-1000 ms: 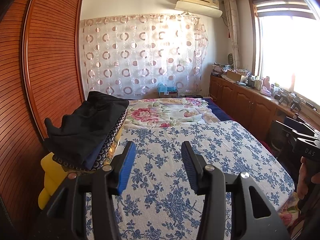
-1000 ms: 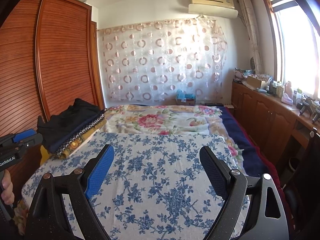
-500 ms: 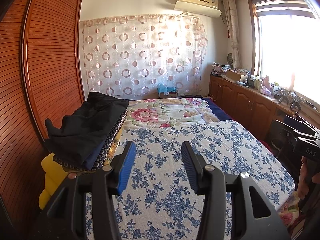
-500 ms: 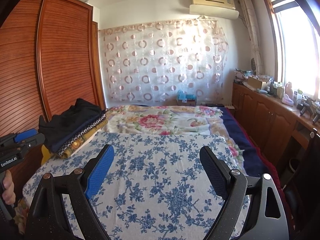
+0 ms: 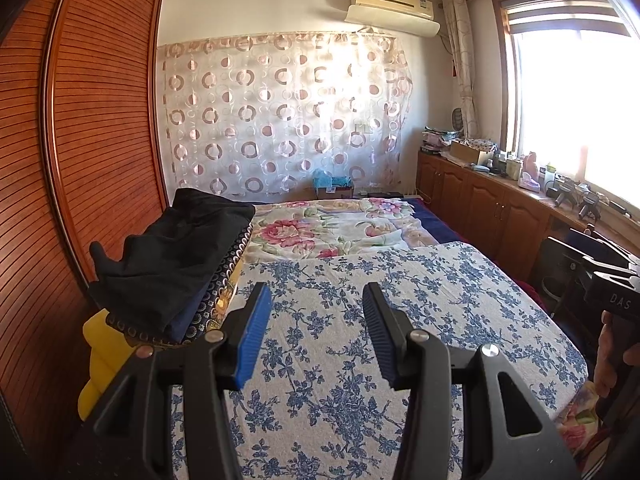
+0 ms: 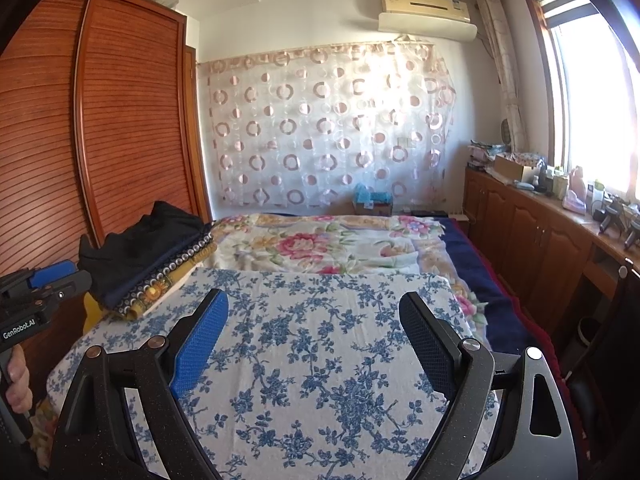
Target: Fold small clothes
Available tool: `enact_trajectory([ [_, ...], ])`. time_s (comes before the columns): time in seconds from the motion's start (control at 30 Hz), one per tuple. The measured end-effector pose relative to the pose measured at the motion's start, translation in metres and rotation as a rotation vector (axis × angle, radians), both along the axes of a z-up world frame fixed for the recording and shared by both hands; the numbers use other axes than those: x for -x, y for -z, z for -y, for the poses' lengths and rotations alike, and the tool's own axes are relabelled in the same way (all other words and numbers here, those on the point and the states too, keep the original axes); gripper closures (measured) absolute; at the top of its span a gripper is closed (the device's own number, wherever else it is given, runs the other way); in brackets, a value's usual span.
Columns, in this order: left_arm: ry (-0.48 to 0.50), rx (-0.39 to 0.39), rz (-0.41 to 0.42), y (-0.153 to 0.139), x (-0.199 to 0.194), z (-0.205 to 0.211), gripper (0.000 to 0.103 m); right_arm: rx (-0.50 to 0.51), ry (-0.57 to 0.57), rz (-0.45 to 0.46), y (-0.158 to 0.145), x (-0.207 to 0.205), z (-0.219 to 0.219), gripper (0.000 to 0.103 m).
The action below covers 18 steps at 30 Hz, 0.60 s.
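Note:
A pile of clothes lies on the bed's left side by the wardrobe, a black garment [image 5: 168, 256] [image 6: 140, 248] on top, a dark blue patterned one [image 5: 224, 280] [image 6: 176, 276] beneath, and something yellow [image 5: 100, 356] under them. My left gripper [image 5: 316, 304] hovers open over the blue-flowered bedspread [image 5: 400, 340], with nothing between its fingers, to the right of the pile. My right gripper [image 6: 314, 312] stands wide open over the same bedspread [image 6: 320, 360], also empty. Each view shows the other gripper at its edge, held by a hand.
A wooden slatted wardrobe [image 5: 80, 160] runs along the left. A flowered quilt [image 5: 332, 232] covers the far half of the bed. Low wooden cabinets [image 6: 528, 232] with clutter on top line the right wall under the window. A circle-patterned curtain [image 5: 280, 120] hangs at the back.

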<state>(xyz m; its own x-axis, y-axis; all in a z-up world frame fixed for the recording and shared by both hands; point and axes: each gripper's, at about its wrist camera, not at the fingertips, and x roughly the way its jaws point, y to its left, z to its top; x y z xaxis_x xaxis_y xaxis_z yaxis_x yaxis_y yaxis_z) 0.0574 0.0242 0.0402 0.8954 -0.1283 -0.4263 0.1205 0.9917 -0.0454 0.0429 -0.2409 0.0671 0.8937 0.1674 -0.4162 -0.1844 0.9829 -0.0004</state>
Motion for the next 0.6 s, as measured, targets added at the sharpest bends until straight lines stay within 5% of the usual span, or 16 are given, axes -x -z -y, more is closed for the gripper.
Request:
enact_trajectory([
  [0.6, 0.002, -0.002, 0.005, -0.0031, 0.0015, 0.0021, 0.056, 0.0, -0.001, 0.001, 0.0005, 0.0002, -0.0001, 0.014],
])
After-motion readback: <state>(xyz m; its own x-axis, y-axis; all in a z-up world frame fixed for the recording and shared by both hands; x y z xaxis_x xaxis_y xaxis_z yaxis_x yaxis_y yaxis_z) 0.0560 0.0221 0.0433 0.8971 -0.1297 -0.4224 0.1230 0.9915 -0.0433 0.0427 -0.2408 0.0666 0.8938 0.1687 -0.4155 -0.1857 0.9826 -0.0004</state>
